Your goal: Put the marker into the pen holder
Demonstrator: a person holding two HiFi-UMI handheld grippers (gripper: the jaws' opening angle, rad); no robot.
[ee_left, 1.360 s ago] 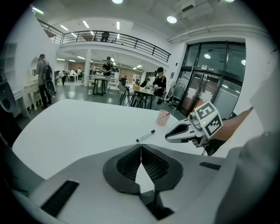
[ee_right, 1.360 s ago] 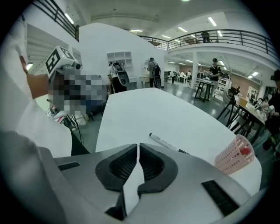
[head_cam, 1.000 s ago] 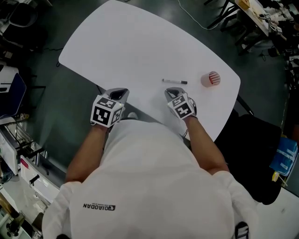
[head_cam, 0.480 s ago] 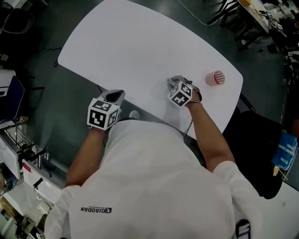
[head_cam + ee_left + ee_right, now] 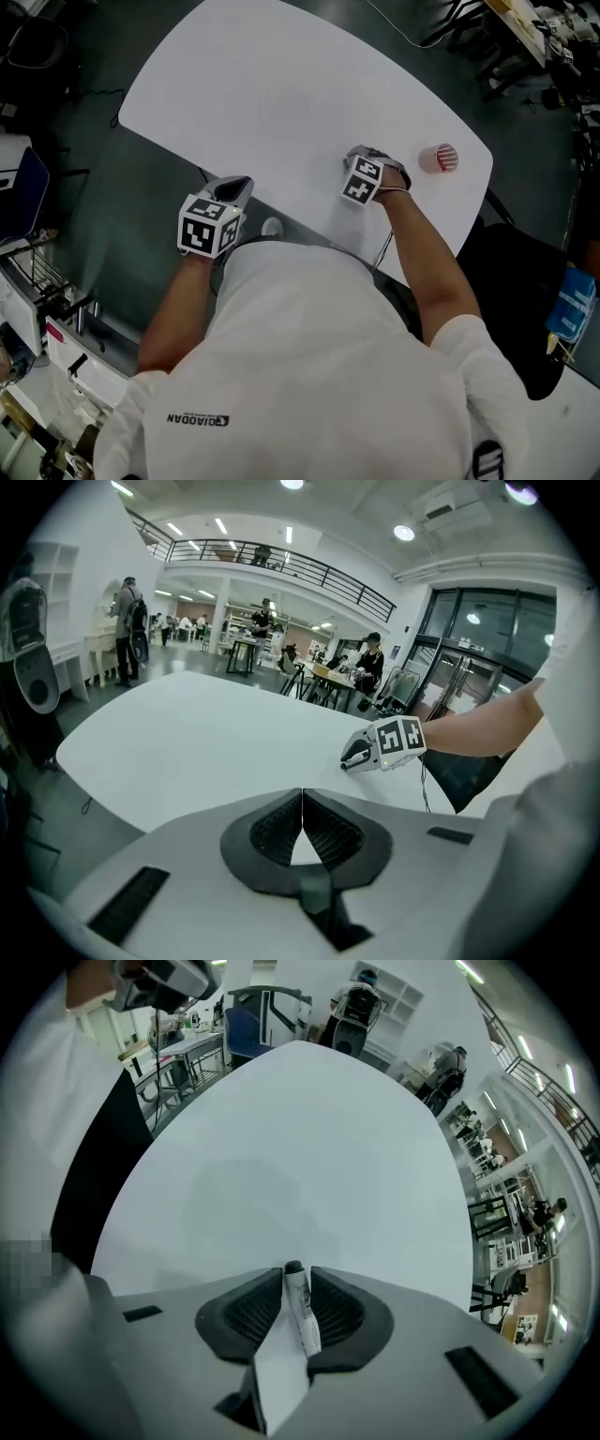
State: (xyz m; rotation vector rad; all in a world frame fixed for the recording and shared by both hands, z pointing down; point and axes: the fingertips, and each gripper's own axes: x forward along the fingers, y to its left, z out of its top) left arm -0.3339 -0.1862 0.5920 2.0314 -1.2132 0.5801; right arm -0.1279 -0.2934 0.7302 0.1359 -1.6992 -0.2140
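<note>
A white marker with a black cap [image 5: 300, 1309] lies on the white table [image 5: 281, 94], between the pads of my right gripper [image 5: 296, 1283]. That gripper points steeply down over it. Its jaws have just been opening and stand apart, not pressing the marker. In the head view the right gripper [image 5: 361, 153] hides the marker. The pen holder, a small red cup [image 5: 439, 157], stands upright just right of that gripper. My left gripper [image 5: 234, 185] hovers at the table's near edge, its pads shut together on nothing [image 5: 302, 808]. It looks across at the right gripper [image 5: 384, 745].
The table narrows to a rounded edge just beyond the cup. Dark floor surrounds it, with chairs and desks [image 5: 525, 28] at the upper right. A blue case [image 5: 574, 314] lies at the right.
My right gripper has moved from the near edge out to the marker and tipped down over it, covering it in the head view. The left gripper shifted slightly left.
</note>
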